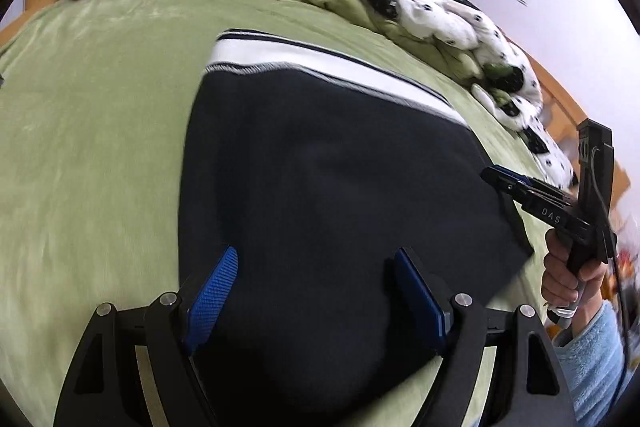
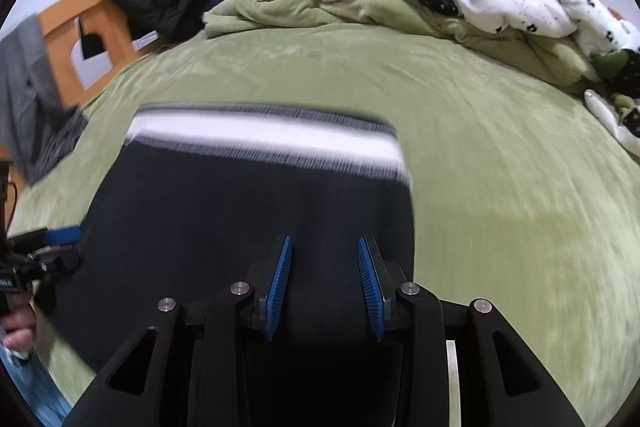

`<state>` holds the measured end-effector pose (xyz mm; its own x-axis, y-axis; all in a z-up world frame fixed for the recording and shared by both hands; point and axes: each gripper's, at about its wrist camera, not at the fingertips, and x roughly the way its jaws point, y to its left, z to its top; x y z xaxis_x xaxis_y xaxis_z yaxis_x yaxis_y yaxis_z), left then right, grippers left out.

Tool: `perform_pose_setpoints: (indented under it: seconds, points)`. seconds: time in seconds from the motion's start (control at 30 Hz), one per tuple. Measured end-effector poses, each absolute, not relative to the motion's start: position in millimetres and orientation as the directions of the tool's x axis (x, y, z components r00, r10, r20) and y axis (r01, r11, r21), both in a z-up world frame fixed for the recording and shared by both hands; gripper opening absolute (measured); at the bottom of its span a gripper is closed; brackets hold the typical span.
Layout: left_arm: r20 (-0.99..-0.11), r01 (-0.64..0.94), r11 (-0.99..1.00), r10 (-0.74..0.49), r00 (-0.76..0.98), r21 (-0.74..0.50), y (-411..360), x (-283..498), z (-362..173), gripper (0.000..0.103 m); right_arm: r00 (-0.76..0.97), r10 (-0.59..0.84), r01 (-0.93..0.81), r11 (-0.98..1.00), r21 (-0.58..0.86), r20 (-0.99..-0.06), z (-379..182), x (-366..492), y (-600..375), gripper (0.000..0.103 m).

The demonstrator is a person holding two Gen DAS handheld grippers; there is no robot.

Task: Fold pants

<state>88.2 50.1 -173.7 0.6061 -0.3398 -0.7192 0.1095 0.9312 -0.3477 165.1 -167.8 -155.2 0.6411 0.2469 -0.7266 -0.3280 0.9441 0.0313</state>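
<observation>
Dark pants (image 1: 320, 187) on bed (image 1: 100, 147); left tool (image 1: 312, 287), right tool (image 2: 324, 279) spread; pinch near edge evenly.

Soft, even indoor light, no hard shadows or glare. Fisheye bends both views, with black vignette at the corners. Motion blur smears the pants' striped waistband (image 2: 264, 139) toward 12 o'clock.

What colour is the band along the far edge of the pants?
White with thin dark stripes, on the navy pants; the band shows sharpest in the left wrist view.
</observation>
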Motion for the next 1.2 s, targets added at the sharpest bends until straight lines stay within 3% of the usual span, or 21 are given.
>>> perform_pose_setpoints:
  seconds: [0.23,0.43,0.53,0.73,0.77,0.8,0.87,0.9,0.97,1.1,1.2]
  points:
    - [-0.689,0.092,0.944,-0.296,0.661,-0.316,51,29,-166,0.079,0.688,0.258,-0.283,0.956,0.076,-0.678,-163,102,-184,0.035]
    - [-0.795,-0.001,0.957,-0.242,0.556,-0.291,69,21,-183,0.077,0.673,0.241,-0.283,0.957,0.058,-0.699,-174,82,-184,0.039]
    - [-0.792,0.019,0.962,-0.237,0.563,-0.274,75,12,-180,0.077,0.656,0.266,-0.274,0.956,0.106,-0.706,-177,81,-190,0.039]
    - [-0.797,0.022,0.999,-0.041,0.602,-0.034,56,11,-176,0.077,0.654,0.281,-0.266,0.954,0.135,-0.702,-176,78,-193,0.039]
    - [-0.797,0.004,1.0,-0.016,0.604,-0.017,56,14,-177,0.072,0.66,0.272,-0.269,0.956,0.117,-0.7,-176,76,-191,0.039]
    - [-0.793,-0.019,1.0,-0.002,0.609,-0.017,58,16,-177,0.066,0.664,0.265,-0.273,0.957,0.103,-0.699,-175,75,-189,0.039]
    - [-0.78,-0.081,0.991,-0.034,0.625,-0.108,64,20,-182,0.038,0.666,0.26,-0.278,0.956,0.092,-0.699,-176,73,-188,0.04]
    - [-0.787,-0.088,0.979,-0.095,0.61,-0.186,66,23,-188,0.031,0.66,0.264,-0.278,0.956,0.098,-0.704,-178,73,-189,0.04]
    - [-0.795,-0.089,0.971,-0.127,0.594,-0.221,66,22,-189,0.025,0.639,0.278,-0.28,0.952,0.12,-0.718,-179,73,-194,0.04]
    - [-0.797,0.006,0.97,-0.202,0.569,-0.242,62,2,-176,0.027,0.649,0.301,-0.283,0.948,0.145,-0.699,-167,63,-209,0.04]
    - [-0.743,0.066,0.956,-0.264,0.614,-0.285,61,-15,-154,0.04,0.702,0.303,-0.269,0.951,0.153,-0.645,-152,59,-218,0.044]
